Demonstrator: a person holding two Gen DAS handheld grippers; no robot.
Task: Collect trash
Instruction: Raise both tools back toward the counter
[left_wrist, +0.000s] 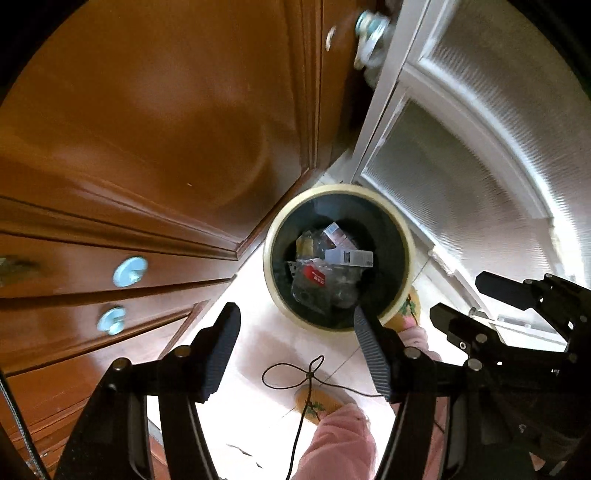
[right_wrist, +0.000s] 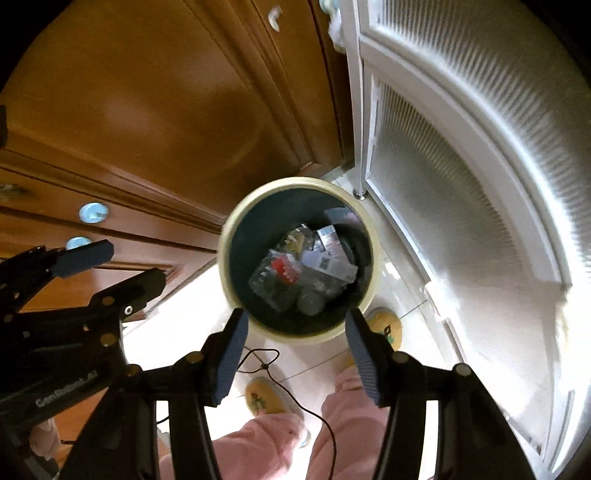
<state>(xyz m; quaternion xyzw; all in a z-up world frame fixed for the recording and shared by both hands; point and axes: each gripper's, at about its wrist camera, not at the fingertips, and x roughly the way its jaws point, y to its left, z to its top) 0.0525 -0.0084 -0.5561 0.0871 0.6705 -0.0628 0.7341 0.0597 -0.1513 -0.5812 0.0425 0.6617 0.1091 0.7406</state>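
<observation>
Cream-rimmed and dark inside, the round trash bin (left_wrist: 338, 258) stood on the pale tiled floor (left_wrist: 258, 343), in the corner between the brown wooden cabinet (left_wrist: 147, 129) and the white ribbed-glass door (left_wrist: 461, 177). Trash (left_wrist: 327, 269) lay at its bottom: crumpled clear plastic, a red-labelled wrapper and a white carton (left_wrist: 349, 256). Both grippers pointed down over the bin. The left gripper (left_wrist: 295, 347) had its jaws spread wide with nothing between the pads. The right gripper (right_wrist: 293, 354) was likewise spread and empty, its pads framing the near rim of the bin in its own view. Below the grippers showed the person's pink trouser legs (right_wrist: 266, 443) and yellow slippers (right_wrist: 266, 398), with a thin black cord (left_wrist: 310, 376) looped on the floor. Pale blue round knobs (left_wrist: 130, 271) studded the cabinet drawers.
</observation>
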